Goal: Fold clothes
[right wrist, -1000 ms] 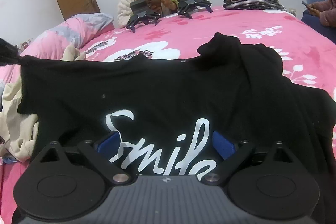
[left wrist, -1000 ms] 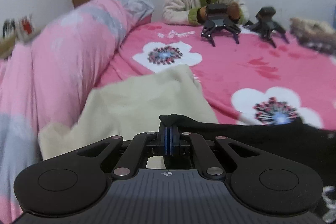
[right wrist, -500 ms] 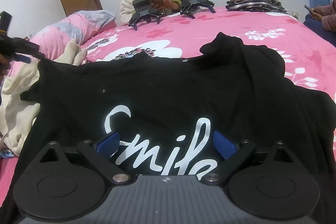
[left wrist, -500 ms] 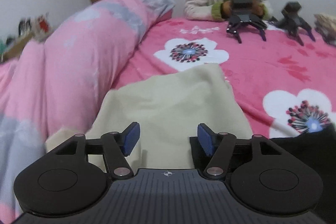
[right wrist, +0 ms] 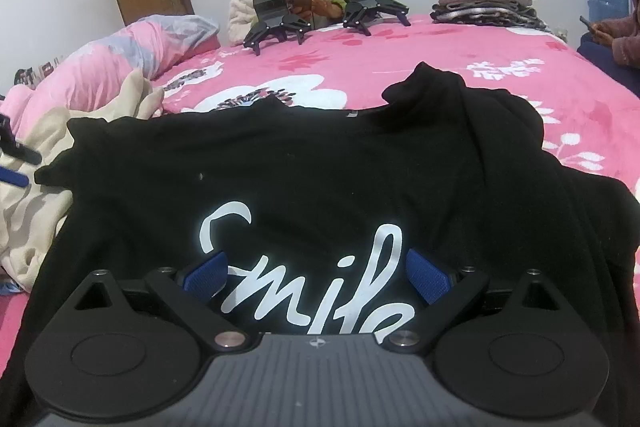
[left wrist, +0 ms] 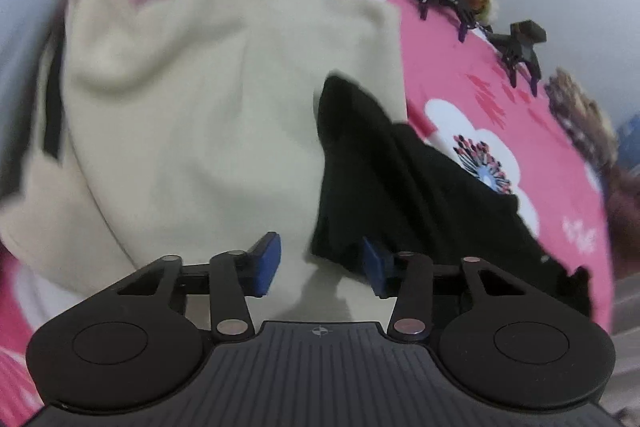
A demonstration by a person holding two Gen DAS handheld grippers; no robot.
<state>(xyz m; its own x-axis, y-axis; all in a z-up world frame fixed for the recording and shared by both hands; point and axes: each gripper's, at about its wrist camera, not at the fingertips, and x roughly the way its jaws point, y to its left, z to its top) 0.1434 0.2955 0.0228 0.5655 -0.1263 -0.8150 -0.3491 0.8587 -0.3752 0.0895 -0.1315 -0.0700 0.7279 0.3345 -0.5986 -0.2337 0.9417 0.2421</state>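
Left wrist view: left gripper [left wrist: 320, 265] closing, nothing pinched, black T-shirt [right wrist: 320, 163] sleeve edge at its right pad; right gripper [right wrist: 316, 275] spread wide, empty, above the shirt.

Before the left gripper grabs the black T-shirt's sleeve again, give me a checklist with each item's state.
1. Left gripper free of cloth: ok, jaws closing, nothing pinched.
2. Black T-shirt lying flat, print up: ok in the middle; its right side is bunched, not ok.
3. Sleeve within the left jaws' line: not ok, its edge lies by the right pad only.
4. Cream garment clear of the sleeve: not ok, it lies under it.
5. Right gripper open over the print: ok.
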